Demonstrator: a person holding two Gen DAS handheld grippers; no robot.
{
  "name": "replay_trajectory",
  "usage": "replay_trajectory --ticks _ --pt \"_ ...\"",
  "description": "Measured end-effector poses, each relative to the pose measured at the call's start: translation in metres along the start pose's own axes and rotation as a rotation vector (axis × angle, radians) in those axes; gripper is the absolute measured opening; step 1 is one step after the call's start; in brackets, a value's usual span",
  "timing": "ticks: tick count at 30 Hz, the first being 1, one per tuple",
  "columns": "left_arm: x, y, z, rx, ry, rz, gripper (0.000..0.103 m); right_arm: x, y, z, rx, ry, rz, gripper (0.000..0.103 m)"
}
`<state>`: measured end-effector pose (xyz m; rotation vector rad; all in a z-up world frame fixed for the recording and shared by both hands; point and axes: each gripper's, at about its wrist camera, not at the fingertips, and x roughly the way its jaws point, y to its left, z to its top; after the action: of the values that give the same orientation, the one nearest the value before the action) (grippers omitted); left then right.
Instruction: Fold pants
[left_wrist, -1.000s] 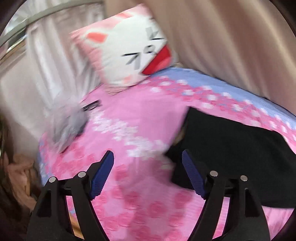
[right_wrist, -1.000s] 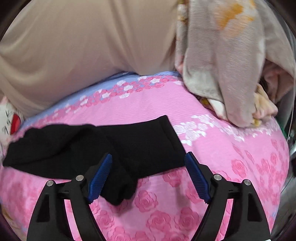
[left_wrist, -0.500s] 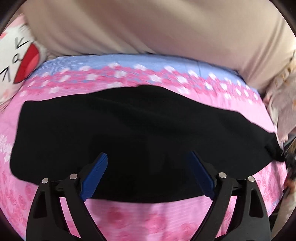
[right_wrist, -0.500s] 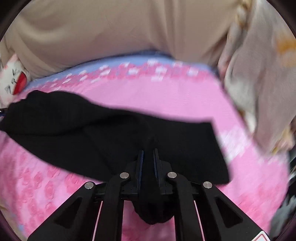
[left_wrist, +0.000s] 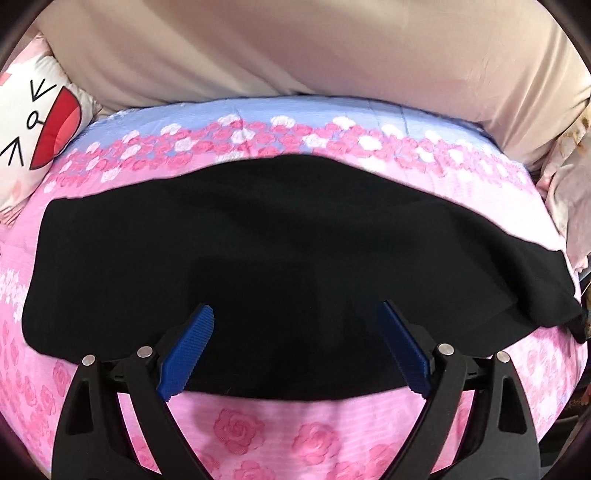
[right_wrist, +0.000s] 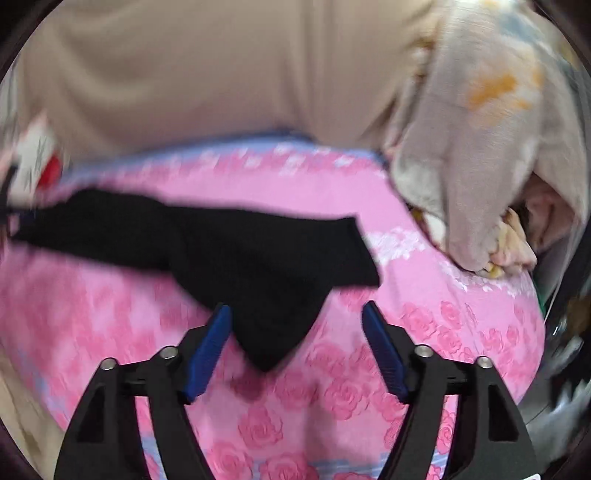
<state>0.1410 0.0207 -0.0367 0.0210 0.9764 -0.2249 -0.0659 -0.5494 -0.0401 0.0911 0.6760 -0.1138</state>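
Bedspread (right_wrist: 424, 332) bare rightward until blanket heap (right_wrist: 480, 166).

pants (left_wrist: 280, 240): matt black knit cloth on the rose-print woven bedsheet (left_wrist: 258, 432). gripper pads (left_wrist: 186, 354) ribbed blue plastic, arms matt black, rivets shiny metal.

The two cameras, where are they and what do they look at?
Left wrist: sits on the left hand-held gripper, looking down at black fabric pants on the pink rose-print bedsheet; its open blue-padded fingers show.
Right wrist: sits on the right hand-held gripper, facing the pants' corner; its open fingers show.
Shared: pants, bedsheet.
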Motion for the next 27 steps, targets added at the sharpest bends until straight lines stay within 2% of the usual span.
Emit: replay_trajectory --ticks 2,3,5,6,7,8,9,10,11,13,14,16,18,19,21,23,25,27 --pt "-0.003 -0.008 0.005 -0.003 -0.017 -0.027 0.088 0.014 -0.021 0.014 0.14 0.016 0.006 0.074" --pt "-0.005 -0.015 0.007 0.001 -0.027 -0.051 0.088 0.032 -0.032 0.022 0.212 0.055 0.045 0.074" --pt "-0.008 -0.024 0.007 0.009 -0.035 -0.068 0.091 0.063 -0.045 0.023 0.302 0.11 0.113 0.074" --pt "-0.009 -0.029 0.005 0.017 -0.035 -0.072 0.092 0.076 -0.044 0.02 0.313 0.147 0.119 0.073" --pt "-0.01 -0.031 0.003 0.026 -0.036 -0.07 0.092 0.09 -0.038 0.015 0.312 0.2 0.115 0.063" --pt "-0.012 -0.031 0.001 0.033 -0.037 -0.065 0.092 0.102 -0.03 0.01 0.291 0.243 0.107 0.05" --pt "-0.014 -0.029 -0.002 0.039 -0.038 -0.051 0.092 0.103 -0.014 0.008 0.214 0.232 0.04 0.031" --pt "-0.015 -0.025 -0.003 0.037 -0.037 -0.034 0.092 0.1 0.0 0.011 0.148 0.227 0.022 0.006" --pt "-0.016 -0.019 -0.003 0.029 -0.037 -0.015 0.092 0.097 0.005 0.017 0.14 0.214 0.007 0.006" --pt "-0.014 -0.005 0.0 -0.002 -0.03 0.015 0.092 0.066 0.011 0.065 0.071 0.041 -0.071 0.006" --pt "-0.012 0.001 0.002 -0.016 -0.024 0.028 0.092 0.057 0.012 0.086 0.036 -0.016 -0.096 0.006" --pt "-0.008 0.011 0.005 -0.044 -0.017 0.043 0.092 0.063 0.005 0.112 -0.022 -0.072 -0.162 0.007" --pt "-0.007 0.019 0.005 -0.071 -0.025 0.048 0.092 0.098 -0.008 0.11 -0.035 0.001 -0.204 0.011" --pt "-0.007 0.023 0.003 -0.083 -0.026 0.044 0.092 0.138 -0.024 0.099 -0.003 0.124 -0.205 0.015" --pt "-0.007 0.037 -0.001 -0.112 -0.019 0.053 0.092 0.181 -0.041 0.075 0.036 0.268 -0.295 0.017" --pt "-0.01 0.055 -0.006 -0.144 -0.007 0.083 0.092 0.162 -0.038 0.075 0.08 0.152 -0.316 0.021" --pt "-0.019 0.086 -0.012 -0.203 -0.003 0.133 0.092 0.126 -0.029 0.079 0.153 0.042 -0.29 0.023" --pt "-0.028 0.119 -0.019 -0.276 -0.01 0.197 0.092 0.095 -0.007 0.08 0.155 -0.031 -0.243 0.041"
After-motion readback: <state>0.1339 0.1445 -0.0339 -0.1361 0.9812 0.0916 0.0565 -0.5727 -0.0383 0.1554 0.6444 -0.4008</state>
